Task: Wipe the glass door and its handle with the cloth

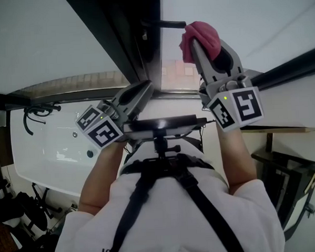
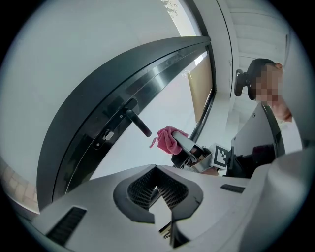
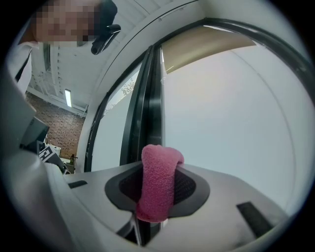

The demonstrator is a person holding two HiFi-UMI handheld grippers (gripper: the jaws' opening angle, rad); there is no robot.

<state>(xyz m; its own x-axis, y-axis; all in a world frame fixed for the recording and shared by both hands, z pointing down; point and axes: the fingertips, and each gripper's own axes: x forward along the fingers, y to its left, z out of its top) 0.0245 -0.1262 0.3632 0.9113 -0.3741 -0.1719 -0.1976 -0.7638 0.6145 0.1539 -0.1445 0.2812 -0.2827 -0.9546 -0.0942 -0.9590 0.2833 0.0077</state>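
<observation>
Dark-framed glass door [image 1: 236, 29] filled the background, with its handle [image 1: 165, 24] sticking out from the frame. Right gripper [image 1: 196, 42] was clenched on the pink cloth [image 1: 200, 37], which sat just beside the handle's free end; contact was unclear. Left gripper [image 1: 140, 92] was closed on nothing, near the frame. Risks: the cloth was pinched as a narrow fold, so dragging could pull it loose. Pressing too hard could knock the bare jaw tips against the glass or handle.
</observation>
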